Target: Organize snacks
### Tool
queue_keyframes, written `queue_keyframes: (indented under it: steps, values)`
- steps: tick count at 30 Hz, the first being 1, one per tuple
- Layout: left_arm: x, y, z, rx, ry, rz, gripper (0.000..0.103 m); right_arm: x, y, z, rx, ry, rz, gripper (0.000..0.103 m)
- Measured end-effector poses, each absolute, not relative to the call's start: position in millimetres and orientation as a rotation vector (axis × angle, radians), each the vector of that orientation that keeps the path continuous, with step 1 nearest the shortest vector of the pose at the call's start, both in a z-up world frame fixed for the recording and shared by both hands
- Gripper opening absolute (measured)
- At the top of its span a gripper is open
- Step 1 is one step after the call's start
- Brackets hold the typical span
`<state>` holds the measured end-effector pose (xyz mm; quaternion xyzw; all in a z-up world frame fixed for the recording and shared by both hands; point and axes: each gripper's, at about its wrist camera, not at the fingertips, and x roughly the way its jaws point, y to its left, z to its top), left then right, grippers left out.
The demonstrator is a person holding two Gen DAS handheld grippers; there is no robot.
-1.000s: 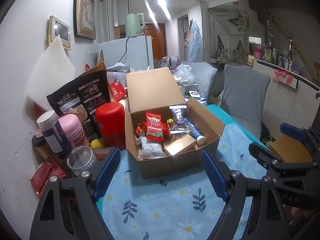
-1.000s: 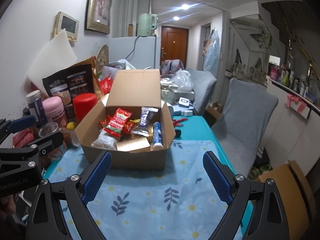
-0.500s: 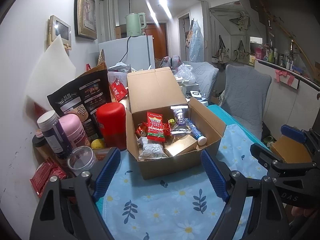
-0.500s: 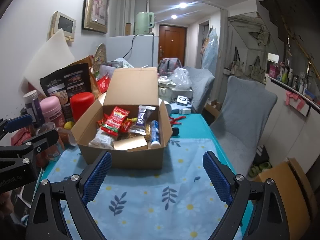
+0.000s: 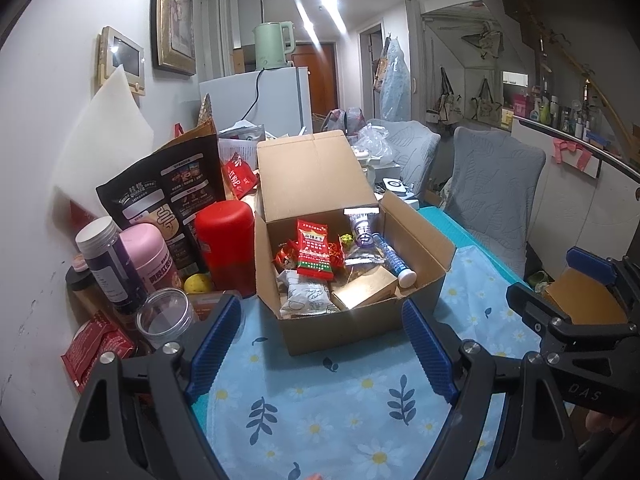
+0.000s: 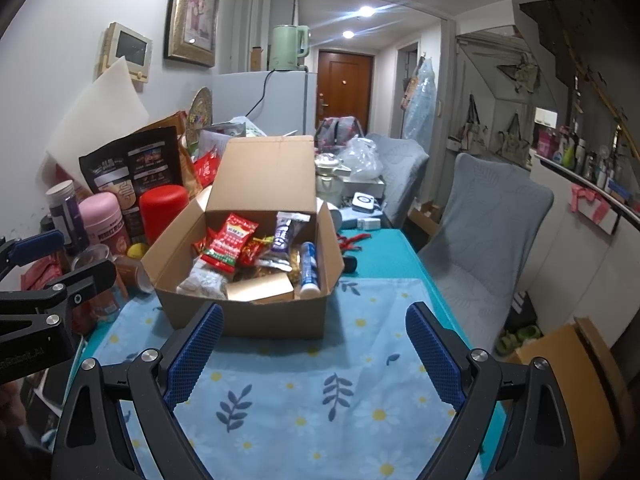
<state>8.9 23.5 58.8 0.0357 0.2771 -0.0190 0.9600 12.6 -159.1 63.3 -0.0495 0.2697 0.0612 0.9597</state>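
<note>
Right wrist: snack box (image 6: 256, 316) just beyond spread claw (image 6: 314, 354) (empty).

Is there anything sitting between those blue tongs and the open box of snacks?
Nothing visible does. Only bare flowered tablecloth lies between the open right tongs, the open left tongs and the cardboard box. Its lid flap stands up at the back, so the snacks are exposed from above.
</note>
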Motion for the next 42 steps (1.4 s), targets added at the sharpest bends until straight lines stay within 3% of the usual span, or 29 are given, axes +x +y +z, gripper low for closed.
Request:
queue_keyframes:
  steps: [42]
  values:
    - [9, 15, 57, 0.09, 0.59, -0.043, 0.083, 14, -170, 61, -0.093, 0.573, 0.094, 0.094]
